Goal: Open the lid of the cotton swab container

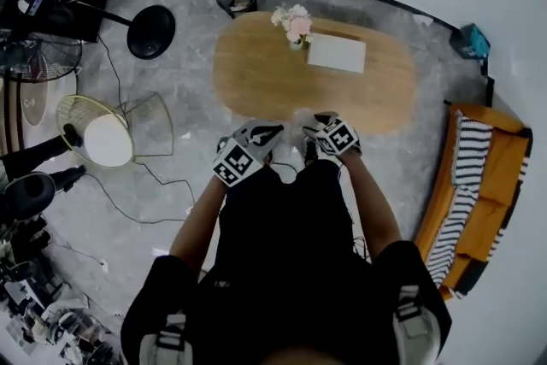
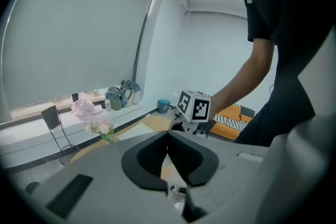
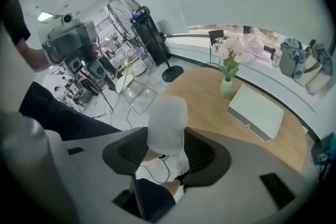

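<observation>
right gripper [image 3: 168,153] is clamped on the cotton swab container [image 3: 167,122], in air just off the counter [image 1: 256,77] near edge; left gripper [image 2: 168,159] is clenched empty: open it, pinch the lid [image 3: 168,105], pull straight, keep right steady.

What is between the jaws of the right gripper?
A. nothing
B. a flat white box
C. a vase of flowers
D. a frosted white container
D: the frosted white container stands between the jaws of the right gripper, which press on its sides.
</observation>
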Motion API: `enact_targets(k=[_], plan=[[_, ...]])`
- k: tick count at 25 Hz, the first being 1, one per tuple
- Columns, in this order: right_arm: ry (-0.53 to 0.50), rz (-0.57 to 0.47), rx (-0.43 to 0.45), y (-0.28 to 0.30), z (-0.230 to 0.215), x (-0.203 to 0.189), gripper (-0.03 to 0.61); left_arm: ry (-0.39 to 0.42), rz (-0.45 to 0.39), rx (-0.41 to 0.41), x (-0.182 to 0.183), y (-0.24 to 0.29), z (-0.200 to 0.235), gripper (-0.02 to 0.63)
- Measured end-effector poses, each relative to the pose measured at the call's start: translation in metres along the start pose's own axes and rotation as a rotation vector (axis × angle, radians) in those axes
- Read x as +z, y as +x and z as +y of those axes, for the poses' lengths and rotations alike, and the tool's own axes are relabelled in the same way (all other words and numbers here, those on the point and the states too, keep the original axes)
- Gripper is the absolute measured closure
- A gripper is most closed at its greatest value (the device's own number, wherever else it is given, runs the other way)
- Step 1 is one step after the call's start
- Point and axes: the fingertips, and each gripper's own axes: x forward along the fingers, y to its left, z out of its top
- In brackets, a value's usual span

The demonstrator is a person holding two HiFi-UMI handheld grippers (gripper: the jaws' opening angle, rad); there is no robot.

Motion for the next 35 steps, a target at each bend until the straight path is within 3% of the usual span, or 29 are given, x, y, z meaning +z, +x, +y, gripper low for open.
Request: enact_targets(k=[6,14,24,35], plan=[[-0.054,0.017,0.042,-0.053,-0.008,-0.006,0.377,-0.008,-0.042,0.034,0.035,0.030,-0.035,0.614],[-0.179,0.083,0.132,-0.110,-0.008,-0.003,0.377,0.000,-0.069,0.099,0.058,0.047,-0.051,0.614],[-0.355,0.154,0.223,-0.163,0.008,0.025,0.377,-0.061,-0.131,0.264,0.064,0.024,-0.038,0.614],[-0.483,0.146,0.264,-0.194,0.030,0.044,0.376,-0.074,-0.166,0.291,0.072,0.009,-0.058,0.612]])
